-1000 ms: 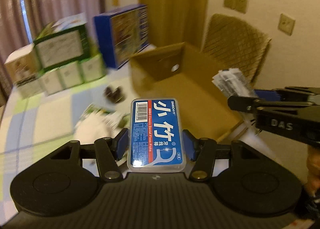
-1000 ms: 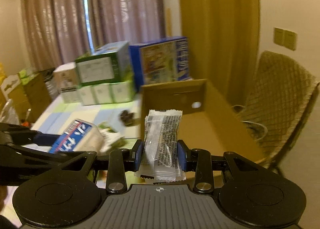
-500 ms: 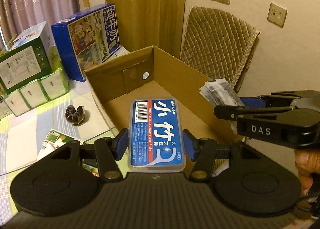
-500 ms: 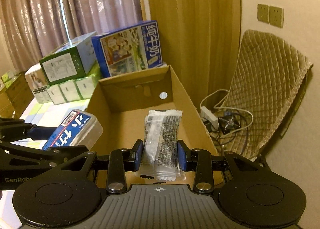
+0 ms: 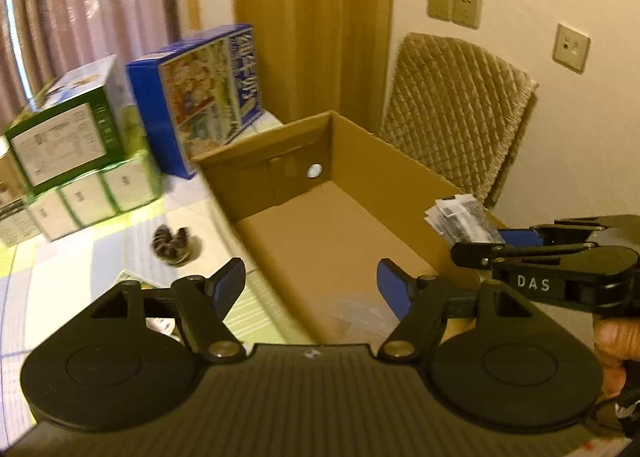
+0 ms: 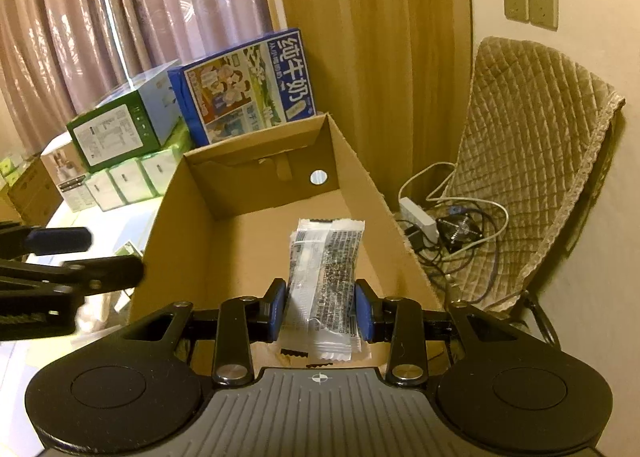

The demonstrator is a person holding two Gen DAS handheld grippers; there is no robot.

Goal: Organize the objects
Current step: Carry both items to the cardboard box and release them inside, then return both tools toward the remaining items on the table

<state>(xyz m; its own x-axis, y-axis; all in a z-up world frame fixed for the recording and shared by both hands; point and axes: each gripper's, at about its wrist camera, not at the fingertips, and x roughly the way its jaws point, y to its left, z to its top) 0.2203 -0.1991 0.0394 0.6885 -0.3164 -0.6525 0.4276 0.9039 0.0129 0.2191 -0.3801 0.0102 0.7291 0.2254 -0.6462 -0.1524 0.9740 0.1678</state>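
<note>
- Room: pinkish curtains [image 6: 132, 17] at the far left, a wooden panel [image 6: 372, 57] behind the table, wall sockets [image 6: 530, 7] on the right wall, a quilted chair [image 6: 532, 161] on the right.
- We see a table with a pale checked cloth [image 5: 100, 253]; at its far side a blue milk carton box [image 6: 244, 81] and a green-and-white box [image 6: 120, 127] stacked on smaller white packs [image 6: 124, 181].
- An open cardboard box [image 6: 360, 177] sits at the right part of the table, just in front of the blue one; its far wall has a round hole [image 6: 318, 177].
- Our left gripper [image 5: 310, 283] is spread wide with nothing between the blue pads [image 5: 228, 281]; it hangs over the near-left wall of the cardboard box.
- Through that gap, on the box floor, there is a faint clear shape; too blurred to tell what it is.
- Our right gripper [image 6: 322, 311] is clamped on a clear printed sachet [image 6: 326, 277], held upright over the near end of the box interior; pads touch both of its sides.
- A dark curled item [image 5: 172, 243] lies on the cloth left of the box; blurred.
- On the floor right of the box: a white power strip [image 6: 418, 213] and tangled cables [image 6: 464, 233].
- A hand [image 5: 614, 341] grips the right tool's handle at the right edge of the left view.
</note>
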